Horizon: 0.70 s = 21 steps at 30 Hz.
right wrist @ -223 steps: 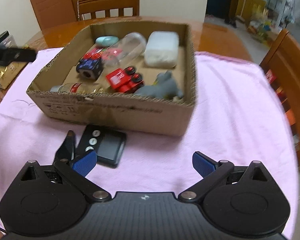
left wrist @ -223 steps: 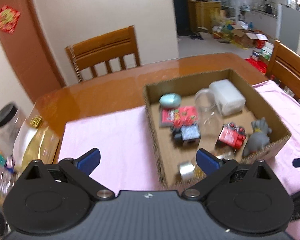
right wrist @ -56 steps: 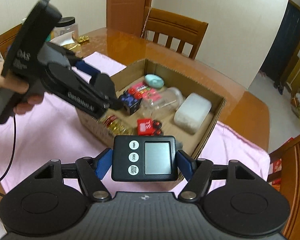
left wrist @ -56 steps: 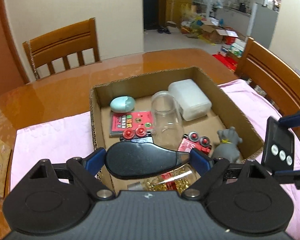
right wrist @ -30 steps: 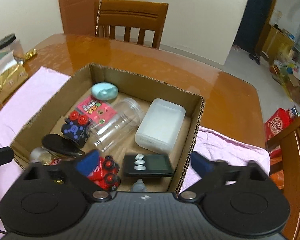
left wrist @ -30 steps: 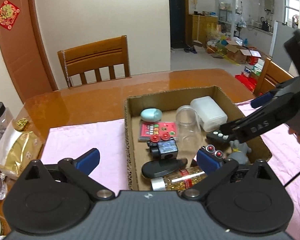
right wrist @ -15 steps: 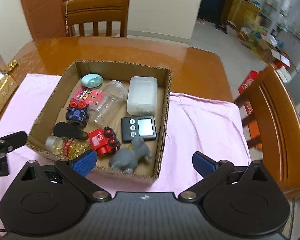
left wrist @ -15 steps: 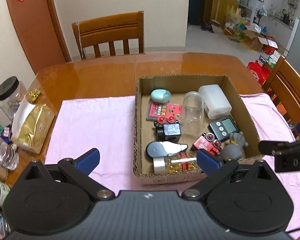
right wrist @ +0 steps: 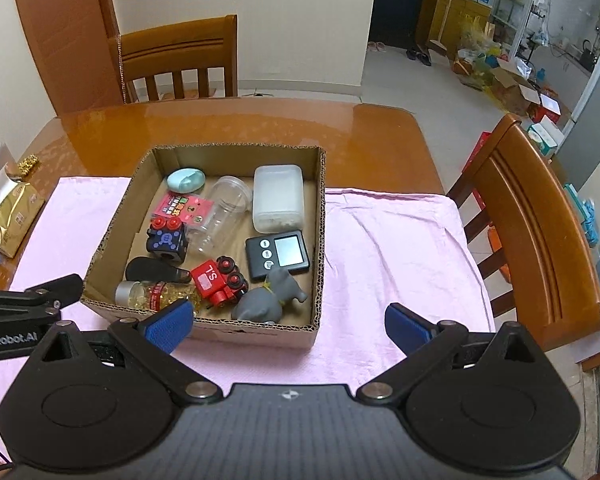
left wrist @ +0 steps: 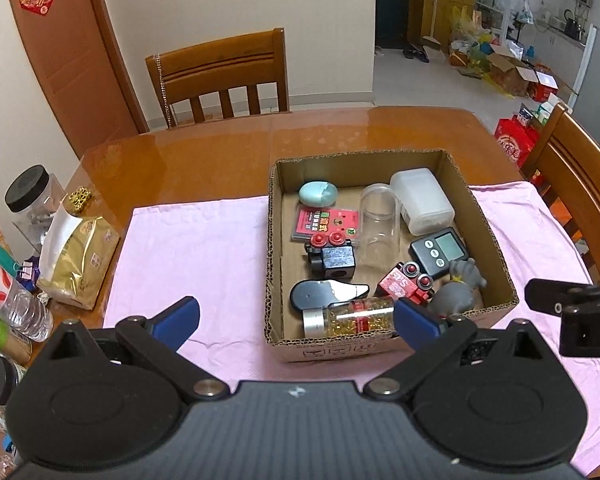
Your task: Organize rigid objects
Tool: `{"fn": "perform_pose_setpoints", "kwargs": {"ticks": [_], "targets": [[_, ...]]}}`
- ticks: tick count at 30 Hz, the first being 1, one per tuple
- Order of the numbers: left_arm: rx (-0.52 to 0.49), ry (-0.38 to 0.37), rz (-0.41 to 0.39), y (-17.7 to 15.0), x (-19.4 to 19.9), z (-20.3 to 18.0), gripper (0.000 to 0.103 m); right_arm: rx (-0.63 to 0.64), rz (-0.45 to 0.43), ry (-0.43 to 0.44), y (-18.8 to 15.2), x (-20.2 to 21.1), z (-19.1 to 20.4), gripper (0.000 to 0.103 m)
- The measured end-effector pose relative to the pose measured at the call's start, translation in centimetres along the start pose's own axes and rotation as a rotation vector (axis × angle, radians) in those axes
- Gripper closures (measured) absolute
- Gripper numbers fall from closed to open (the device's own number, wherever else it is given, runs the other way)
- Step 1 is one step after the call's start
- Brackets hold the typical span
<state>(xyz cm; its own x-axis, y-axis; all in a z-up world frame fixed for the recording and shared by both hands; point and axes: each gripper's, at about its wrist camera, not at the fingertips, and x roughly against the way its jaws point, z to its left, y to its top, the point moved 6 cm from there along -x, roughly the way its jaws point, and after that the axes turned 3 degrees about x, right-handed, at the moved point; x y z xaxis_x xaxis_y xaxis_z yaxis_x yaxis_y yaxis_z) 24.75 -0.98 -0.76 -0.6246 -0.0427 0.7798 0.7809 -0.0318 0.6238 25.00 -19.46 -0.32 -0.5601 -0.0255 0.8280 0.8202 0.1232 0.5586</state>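
Note:
A cardboard box (left wrist: 496, 248) (right wrist: 320, 240) sits on a pink cloth (left wrist: 196, 248) (right wrist: 392, 248). Inside lie a black digital timer (left wrist: 440, 250) (right wrist: 279, 255), a flat black oval object (left wrist: 320, 295) (right wrist: 152, 269), a red toy train (left wrist: 404, 283) (right wrist: 218, 276), a grey toy animal (left wrist: 458, 286) (right wrist: 268, 300), a bottle of gold capsules (left wrist: 352, 317) (right wrist: 156, 292), a clear jar (left wrist: 378, 226) (right wrist: 222, 210) and a white container (left wrist: 422, 200) (right wrist: 278, 198). My left gripper (left wrist: 296, 318) is open, held high before the box. My right gripper (right wrist: 288, 324) is open above the box's near right corner. Both hold nothing.
Wooden chairs stand behind the table (left wrist: 220, 76) and on its right (right wrist: 536, 232). At the table's left edge are a gold bag (left wrist: 78, 256), a black-lidded jar (left wrist: 30, 196) and a water bottle (left wrist: 8, 296). Bare pink cloth lies on both sides of the box.
Both grippers let go of their items, the black oval object and the timer, into the box, then drew back and up. Over the last half second the views barely shifted.

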Motion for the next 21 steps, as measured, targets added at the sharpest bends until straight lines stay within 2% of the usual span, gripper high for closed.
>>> {"fn": "perform_pose_setpoints", "kwargs": {"ticks": [21], "targets": [[-0.008,0.012,-0.011,0.26,0.17,-0.25,0.001,0.016,-0.009,-0.001,-0.02,0.38,0.64,0.000]]}}
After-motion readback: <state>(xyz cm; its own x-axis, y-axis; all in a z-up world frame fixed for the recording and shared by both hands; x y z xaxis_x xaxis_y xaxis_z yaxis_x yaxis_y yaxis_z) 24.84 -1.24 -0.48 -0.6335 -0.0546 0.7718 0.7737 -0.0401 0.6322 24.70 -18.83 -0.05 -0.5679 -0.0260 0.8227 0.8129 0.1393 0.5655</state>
